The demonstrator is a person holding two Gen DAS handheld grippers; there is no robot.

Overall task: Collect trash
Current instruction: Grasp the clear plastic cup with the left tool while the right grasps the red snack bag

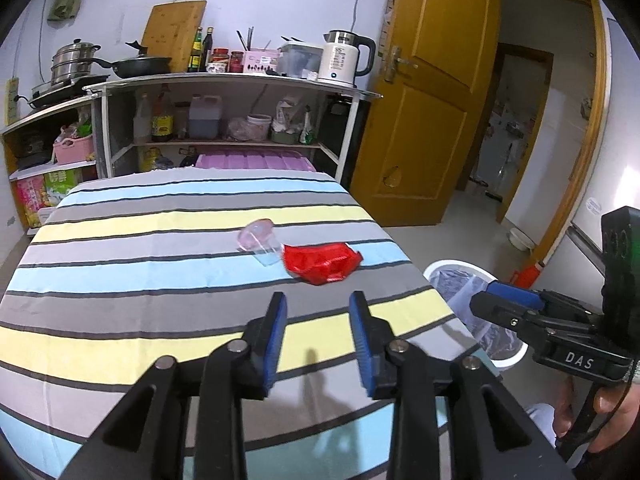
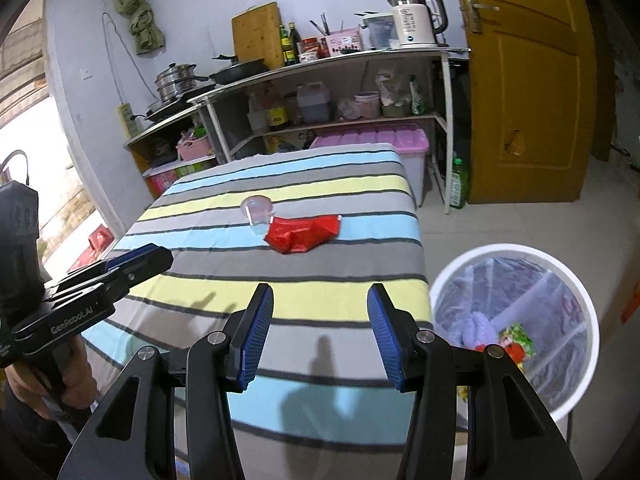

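Left gripper (image 1: 318, 300): jaws part-open, nothing between the blue ribbed pads, hovering over the striped tablecloth (image 1: 160, 280). Right gripper (image 2: 320, 292): jaws somewhat wider, also empty, same posture over the near edge of the table.

Targets, ahead of both grippers & well apart from the pads: a red foil wrapper (image 2: 302, 234), crumpled, lying flat on the cloth; a clear plastic cup (image 2: 258, 210) tipped on its side, touching the wrapper's far-left end. Trash bin (image 2: 516, 320): right of the right gripper, on the floor beside the table, white rim w/ a translucent liner; some coloured scraps already inside.

Risks:
- Wrapper is thin, glossy, low-profile. Pads may close on cloth as well & drag the tablecloth; approach too shallow likely slides it fwd instead of pinching.
- Cup is light, round, thin-walled. A nudge from the wrapper pick probably rolls it off; too hard a squeeze may crush or squirt it out.
- Both grippers converge on adjacent items: collision possible if both go in together.
- Release short of the bin rim drops trash on the floor.
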